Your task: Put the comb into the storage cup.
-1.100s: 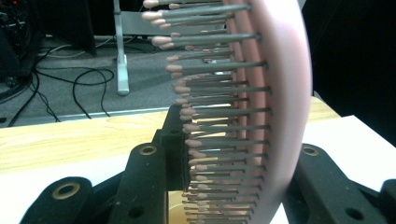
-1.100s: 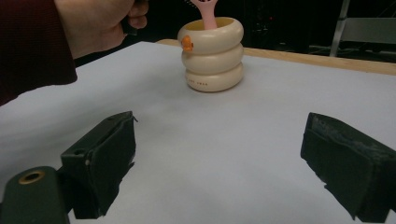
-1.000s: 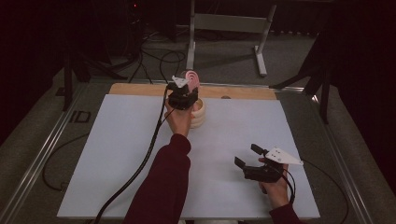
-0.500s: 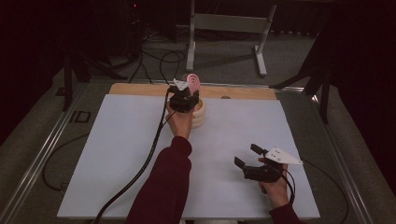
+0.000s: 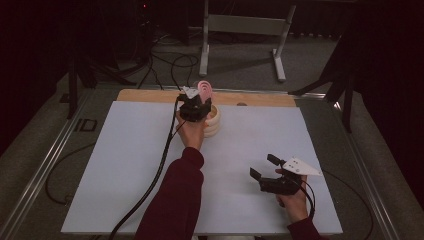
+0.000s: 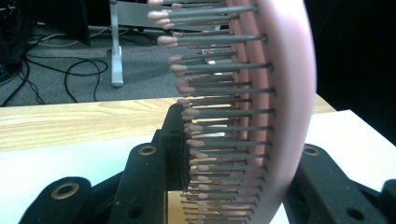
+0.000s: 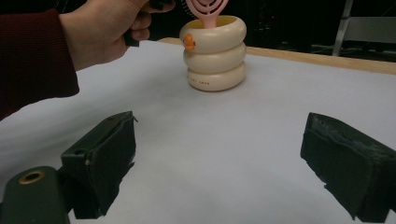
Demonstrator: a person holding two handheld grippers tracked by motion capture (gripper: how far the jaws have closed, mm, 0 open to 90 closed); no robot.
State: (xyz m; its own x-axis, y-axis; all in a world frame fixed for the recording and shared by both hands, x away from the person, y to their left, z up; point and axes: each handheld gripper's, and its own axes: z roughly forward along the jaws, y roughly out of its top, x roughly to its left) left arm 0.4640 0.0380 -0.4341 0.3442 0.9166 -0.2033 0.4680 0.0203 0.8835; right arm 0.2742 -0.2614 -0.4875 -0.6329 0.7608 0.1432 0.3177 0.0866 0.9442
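Left gripper (image 5: 196, 102) pinching pink brush (image 5: 205, 89) | unmoved over cream holder (image 5: 214, 120), handle inside; release likely next | right gripper (image 5: 266, 172) spread, idle on worktop (image 5: 125, 165)

A pale pink hairbrush (image 6: 280, 93), its grey bristles tipped in pink, sits between the black jaws of the left gripper (image 5: 194, 106). Just below it stands a cream holder (image 7: 215, 46) of three stacked rings bearing a small orange mark. The bench (image 5: 125, 165) is white with a light wood edge beyond the gripper; the sleeve (image 5: 175, 200) is dark red.
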